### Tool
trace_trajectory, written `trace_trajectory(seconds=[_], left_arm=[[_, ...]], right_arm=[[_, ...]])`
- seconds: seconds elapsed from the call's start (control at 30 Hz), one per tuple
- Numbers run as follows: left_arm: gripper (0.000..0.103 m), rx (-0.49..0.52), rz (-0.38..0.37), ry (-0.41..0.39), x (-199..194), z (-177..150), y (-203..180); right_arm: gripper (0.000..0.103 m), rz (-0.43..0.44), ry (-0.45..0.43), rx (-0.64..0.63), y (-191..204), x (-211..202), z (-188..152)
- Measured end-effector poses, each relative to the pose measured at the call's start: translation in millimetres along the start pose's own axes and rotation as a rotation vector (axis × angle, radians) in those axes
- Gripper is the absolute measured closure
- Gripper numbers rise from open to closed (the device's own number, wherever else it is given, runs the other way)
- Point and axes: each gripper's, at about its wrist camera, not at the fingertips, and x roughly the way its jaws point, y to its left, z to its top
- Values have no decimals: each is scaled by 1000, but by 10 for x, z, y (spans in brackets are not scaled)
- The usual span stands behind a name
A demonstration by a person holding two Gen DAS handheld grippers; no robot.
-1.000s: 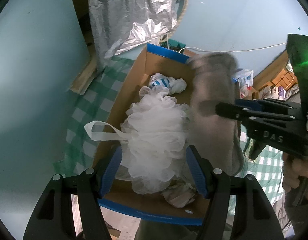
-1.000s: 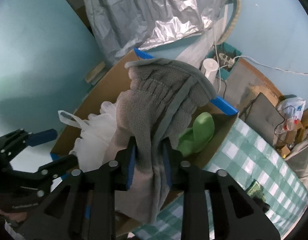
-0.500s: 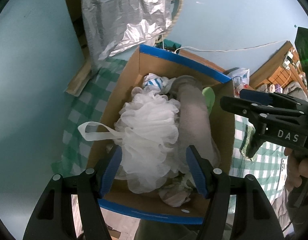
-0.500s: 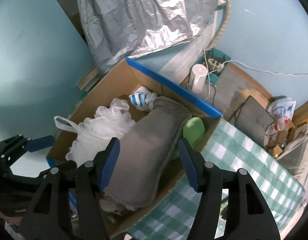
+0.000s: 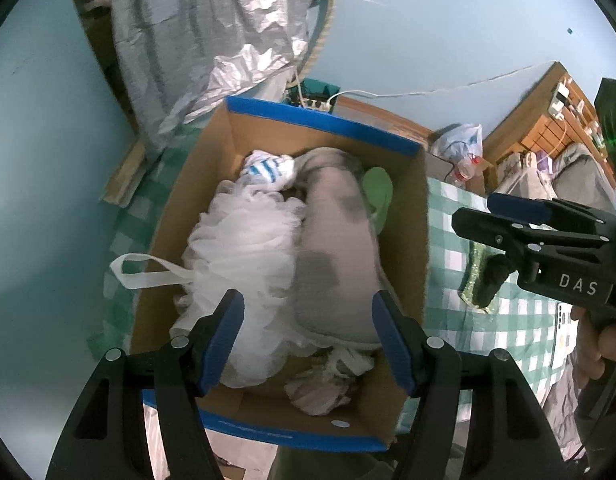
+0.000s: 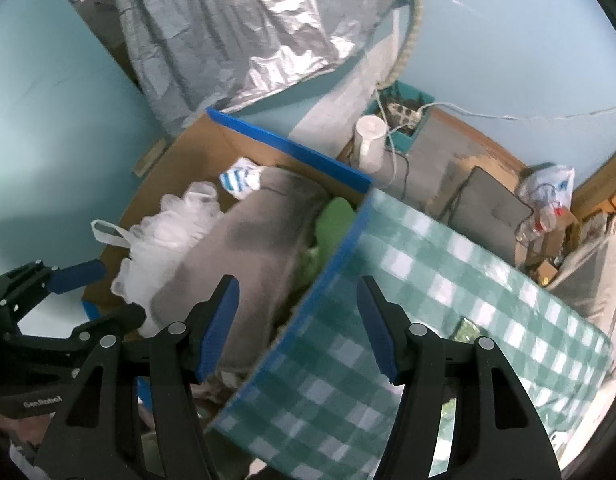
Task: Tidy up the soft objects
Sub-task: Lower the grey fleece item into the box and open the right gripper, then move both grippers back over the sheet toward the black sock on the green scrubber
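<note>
A cardboard box with blue rims holds a white mesh bath pouf, a long grey fleece piece, a blue-striped white sock, a green soft item and a crumpled pale cloth. My left gripper is open and empty above the box's near end. My right gripper is open and empty over the box's right rim; it shows at the right of the left wrist view.
A green-and-white checked cloth covers the table right of the box. A glittery green item lies on it. Crinkled silver sheeting hangs behind. A white jug, cables and bags sit on the floor beyond.
My right gripper opened and let the grey fleece piece drop into the box beside the pouf, then drew back to the right over the rim. My left gripper stayed open.
</note>
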Motion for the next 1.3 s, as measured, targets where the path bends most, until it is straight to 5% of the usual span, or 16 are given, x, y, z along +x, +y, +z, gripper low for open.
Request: trace_trajectory(seconds=[1.3], left_arm=[[35, 254, -65, 79, 517, -27, -1497]], right_arm=[[42, -106, 89, 313, -1554, -208, -1047]])
